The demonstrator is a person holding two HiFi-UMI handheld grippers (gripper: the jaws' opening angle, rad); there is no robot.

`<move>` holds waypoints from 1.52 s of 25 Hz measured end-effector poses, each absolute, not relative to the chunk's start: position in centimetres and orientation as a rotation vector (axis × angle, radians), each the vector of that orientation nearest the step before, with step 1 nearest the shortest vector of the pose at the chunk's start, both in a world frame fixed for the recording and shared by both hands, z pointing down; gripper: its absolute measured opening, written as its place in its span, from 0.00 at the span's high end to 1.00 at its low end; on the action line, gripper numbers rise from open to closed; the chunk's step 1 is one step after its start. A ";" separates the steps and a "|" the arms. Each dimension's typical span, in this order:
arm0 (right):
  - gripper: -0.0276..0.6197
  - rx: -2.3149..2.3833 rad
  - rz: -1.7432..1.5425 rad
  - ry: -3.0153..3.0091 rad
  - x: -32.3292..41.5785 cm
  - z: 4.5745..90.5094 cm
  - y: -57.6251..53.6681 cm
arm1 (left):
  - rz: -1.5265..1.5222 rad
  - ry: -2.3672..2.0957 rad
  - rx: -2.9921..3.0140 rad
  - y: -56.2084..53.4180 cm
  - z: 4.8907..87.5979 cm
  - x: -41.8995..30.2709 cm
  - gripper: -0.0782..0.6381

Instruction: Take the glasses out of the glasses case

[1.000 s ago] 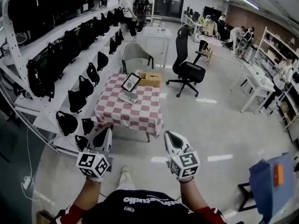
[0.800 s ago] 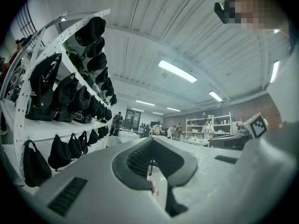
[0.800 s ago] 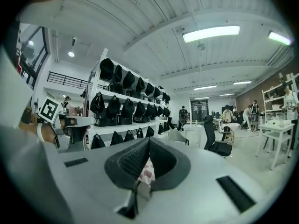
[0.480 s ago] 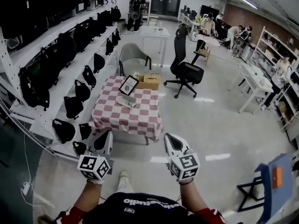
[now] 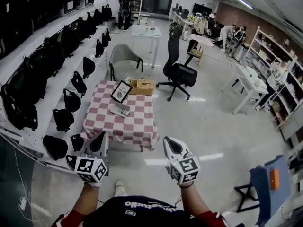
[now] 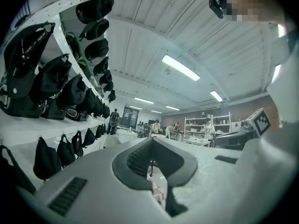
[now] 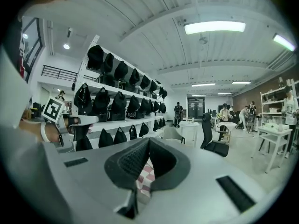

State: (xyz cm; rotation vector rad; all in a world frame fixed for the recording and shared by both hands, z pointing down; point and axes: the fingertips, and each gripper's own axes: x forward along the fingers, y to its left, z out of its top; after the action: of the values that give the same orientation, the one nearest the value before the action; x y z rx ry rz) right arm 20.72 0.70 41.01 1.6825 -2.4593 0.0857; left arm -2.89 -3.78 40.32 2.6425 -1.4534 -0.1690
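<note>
A small grey glasses case (image 5: 119, 110) lies closed on a low table with a red-and-white checkered cloth (image 5: 137, 126), several steps ahead of me on the floor. Whether glasses are inside cannot be seen. My left gripper (image 5: 100, 140) and right gripper (image 5: 169, 144) are held side by side at waist height, well short of the table. Both are shut with nothing between the jaws. In the left gripper view the left gripper (image 6: 150, 143) has its pads pressed together, and a sliver of the cloth (image 6: 156, 191) shows below. The right gripper (image 7: 148, 142) looks the same, over the cloth (image 7: 145, 178).
A framed picture (image 5: 121, 91) and a wooden box (image 5: 142, 86) stand at the table's far side. Shelves of black bags (image 5: 61, 65) line the left wall. A grey chair (image 5: 124, 56) and a black office chair (image 5: 177, 73) stand beyond; a blue stool (image 5: 265, 183) sits at right.
The table has drifted left and slightly nearer in the head view as I move forward. Both grippers stay shut and held together in front of me.
</note>
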 end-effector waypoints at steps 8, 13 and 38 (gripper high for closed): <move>0.95 1.706 0.077 -2.423 19.4 41.1 -5.6 | -0.174 -1.375 2.675 -10.5 40.4 -3.3 0.88; 0.95 1.706 0.101 -2.428 17.8 41.3 -8.6 | -0.181 -1.337 2.706 -13.5 39.7 -3.9 0.88; 0.95 1.597 0.082 -2.404 11.0 42.3 -14.6 | -0.181 -1.222 2.673 -16.9 42.7 -8.3 0.88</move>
State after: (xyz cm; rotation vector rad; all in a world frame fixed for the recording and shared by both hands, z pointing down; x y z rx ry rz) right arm 10.96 -14.55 42.27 1.5973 -2.4038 0.0819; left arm -8.25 -16.87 42.74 2.6727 -1.2219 -0.1815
